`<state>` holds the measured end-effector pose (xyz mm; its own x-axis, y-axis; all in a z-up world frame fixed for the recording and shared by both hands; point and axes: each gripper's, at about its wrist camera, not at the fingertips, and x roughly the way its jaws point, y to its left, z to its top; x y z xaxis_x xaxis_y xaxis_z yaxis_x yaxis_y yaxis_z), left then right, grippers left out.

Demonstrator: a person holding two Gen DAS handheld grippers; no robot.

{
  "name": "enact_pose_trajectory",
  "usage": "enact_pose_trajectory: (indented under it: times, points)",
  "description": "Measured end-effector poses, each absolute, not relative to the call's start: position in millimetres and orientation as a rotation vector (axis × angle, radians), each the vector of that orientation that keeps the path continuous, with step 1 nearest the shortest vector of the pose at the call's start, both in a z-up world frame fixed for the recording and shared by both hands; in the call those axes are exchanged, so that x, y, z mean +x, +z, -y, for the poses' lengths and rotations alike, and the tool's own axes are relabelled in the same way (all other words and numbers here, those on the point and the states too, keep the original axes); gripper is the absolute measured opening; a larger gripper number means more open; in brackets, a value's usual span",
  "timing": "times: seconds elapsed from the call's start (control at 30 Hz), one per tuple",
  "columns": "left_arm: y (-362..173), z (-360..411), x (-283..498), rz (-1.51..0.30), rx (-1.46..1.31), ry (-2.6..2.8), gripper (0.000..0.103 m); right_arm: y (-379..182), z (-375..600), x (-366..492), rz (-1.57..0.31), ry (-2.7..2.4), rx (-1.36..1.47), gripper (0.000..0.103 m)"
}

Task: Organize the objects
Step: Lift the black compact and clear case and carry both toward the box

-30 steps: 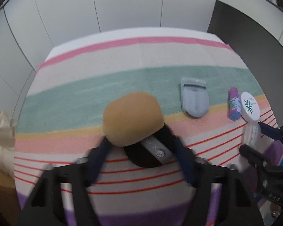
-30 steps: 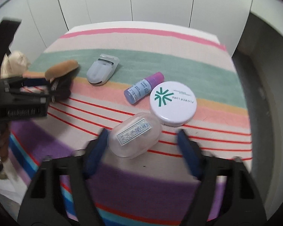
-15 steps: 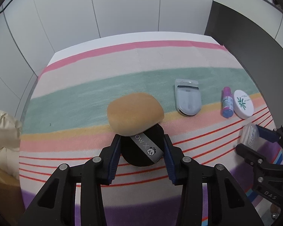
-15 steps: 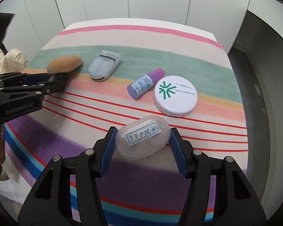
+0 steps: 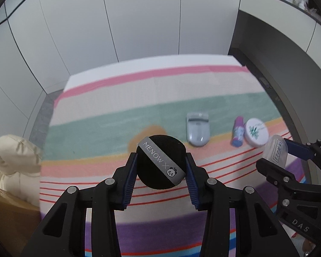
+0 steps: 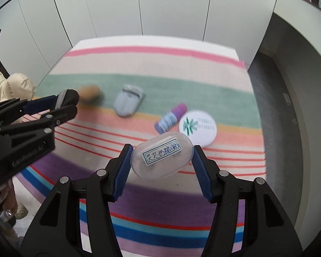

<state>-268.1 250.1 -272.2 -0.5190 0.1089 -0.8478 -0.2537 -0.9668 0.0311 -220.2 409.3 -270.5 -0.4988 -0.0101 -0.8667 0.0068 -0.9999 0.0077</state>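
My left gripper (image 5: 161,158) is shut on a round black powder puff (image 5: 160,162) with a grey "MENOW" band, held above the striped cloth (image 5: 117,117). A tan puff (image 5: 147,133) lies on the cloth just behind it. My right gripper (image 6: 162,152) is shut on a clear oval case (image 6: 161,158) with a handwritten label, also lifted off the cloth. In the right wrist view the left gripper (image 6: 66,102) hangs at the left with the black puff edge-on. In the left wrist view the right gripper (image 5: 276,152) and its case (image 5: 277,150) show at the right.
On the cloth lie a grey-blue flat case (image 6: 128,102), a small purple bottle (image 6: 171,117) and a white round compact (image 6: 198,127). A cream fabric bundle (image 5: 10,160) sits beyond the table's left edge. White wall panels stand behind the table.
Both grippers have risen. The black puff has come out from under the tan puff, which stays on the cloth. The clear case has lifted off the cloth.
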Motion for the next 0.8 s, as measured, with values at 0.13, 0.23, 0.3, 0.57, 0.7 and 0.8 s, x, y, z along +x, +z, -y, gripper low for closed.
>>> enact_pose_trajectory:
  times: [0.13,0.23,0.3,0.57,0.7,0.8]
  points:
    - [-238.0,-247.4,-268.7,-0.209,-1.361,2.586,0.043,-235.4,-402.8,-222.4,0.000,-2.729,1.514,0.059]
    - [-210.1,-242.2,-267.0,-0.177,-1.312,2.572,0.043,-209.9,-400.6,-224.9,0.011,-2.726,1.493,0.059]
    - [-193.2,-236.3,-266.9,-0.176,-1.296,2.575,0.043,-190.4,-401.6,-226.0,0.047,-2.724,1.478,0.059]
    - [-110.7,-197.8,-264.4,-0.156,-1.212,2.753,0.043,-102.5,-401.0,-225.0,0.047,-2.798,1.369,0.059]
    - [-73.2,-180.6,-257.4,-0.090,-1.162,2.802,0.043,-70.5,-397.2,-220.6,0.059,-2.833,1.319,0.059]
    - [-64.7,-174.3,-252.5,-0.060,-1.173,2.811,0.043,-58.8,-394.7,-217.3,0.078,-2.843,1.306,0.059]
